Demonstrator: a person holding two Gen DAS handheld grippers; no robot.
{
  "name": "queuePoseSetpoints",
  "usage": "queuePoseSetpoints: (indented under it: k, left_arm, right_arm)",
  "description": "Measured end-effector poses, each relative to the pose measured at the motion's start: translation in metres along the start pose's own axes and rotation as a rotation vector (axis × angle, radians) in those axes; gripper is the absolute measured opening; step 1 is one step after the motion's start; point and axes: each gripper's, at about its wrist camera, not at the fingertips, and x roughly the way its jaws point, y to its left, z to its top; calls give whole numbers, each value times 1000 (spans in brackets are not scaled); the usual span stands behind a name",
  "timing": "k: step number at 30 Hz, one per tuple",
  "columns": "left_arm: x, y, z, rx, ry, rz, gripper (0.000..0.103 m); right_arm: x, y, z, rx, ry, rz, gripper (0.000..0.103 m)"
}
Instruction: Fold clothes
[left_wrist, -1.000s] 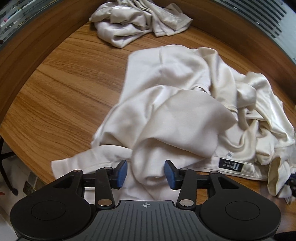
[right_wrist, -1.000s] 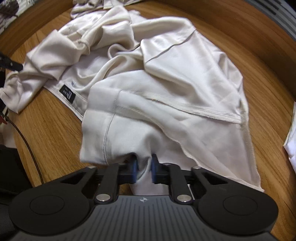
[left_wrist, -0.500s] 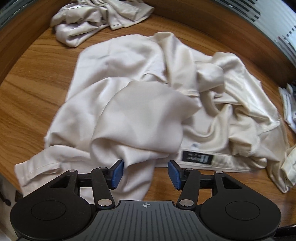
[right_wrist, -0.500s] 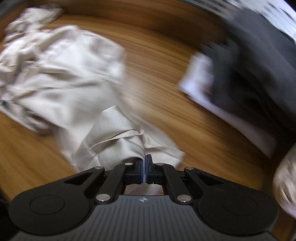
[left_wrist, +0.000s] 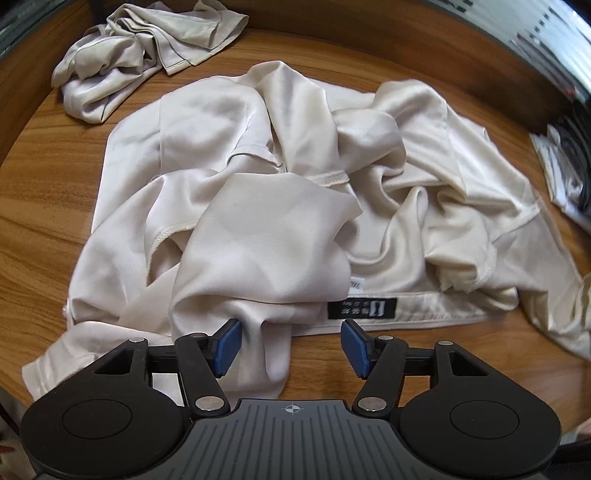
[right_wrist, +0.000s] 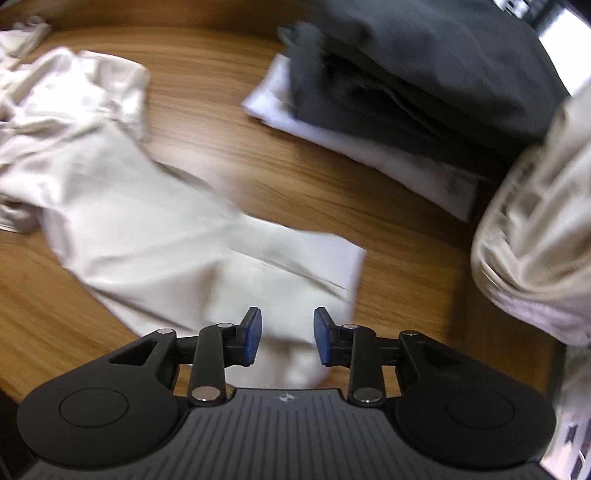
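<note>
Cream satin garment (left_wrist: 280, 206) lies crumpled mid-desk (left_wrist: 48, 206), and with my left tool (left_wrist: 290, 347) and right tool (right_wrist: 287, 341) both opening, fabric loose between unpressed pads, I fear its slippery folds sliding back into a heap.

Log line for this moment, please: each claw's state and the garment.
left claw: opening, fabric fold between pads, not pinched | right claw: opening, cloth below, released | garment: crumpled, unfolded on table
</note>
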Motion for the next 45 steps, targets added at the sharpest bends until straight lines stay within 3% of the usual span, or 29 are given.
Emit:
queuePoseSetpoints:
  k: [3, 9, 10, 11, 12, 17, 25, 36, 39, 42, 44, 45]
  left_arm:
    - [6, 2, 0, 34, 1, 31, 63]
    - [20, 12, 4, 54, 2, 71, 60]
    - [21, 15, 6, 43, 2, 60, 39]
    - [20, 20, 7, 31, 2, 41, 9]
    - [18, 24, 8, 15, -3, 25, 4]
    - [0, 50, 16, -16, -55, 34, 4]
    - [-37, 133, 39, -126, -143, 145, 4]
    - [-36, 233, 34, -234, -113, 328, 4]
    - [-35, 245, 26, -264, -92, 276, 6]
    - [-44, 238, 20, -219, -105, 187, 11]
    - [-51, 229, 18, -173, -116, 126, 25]
    - [-54, 220, 18, -137, -119, 93, 28]
  right_arm:
    - [-4, 32, 10, -56, -38, 78, 49]
    - [6, 112, 38, -182, -57, 232, 50]
    - [7, 126, 42, -206, -58, 255, 50]
    - [9, 142, 45, -238, -58, 273, 50]
    - [8, 155, 49, -269, -57, 282, 50]
    - [1, 201, 65, -366, -54, 315, 50]
    - [6, 231, 88, -367, -43, 324, 54]
    - [22, 254, 105, -293, -13, 255, 57]
    - [26, 256, 106, -300, -1, 233, 57]
    - [29, 254, 105, -310, 14, 221, 60]
    - [30, 252, 102, -321, 25, 214, 60]
    - [29, 250, 101, -325, 28, 214, 60]
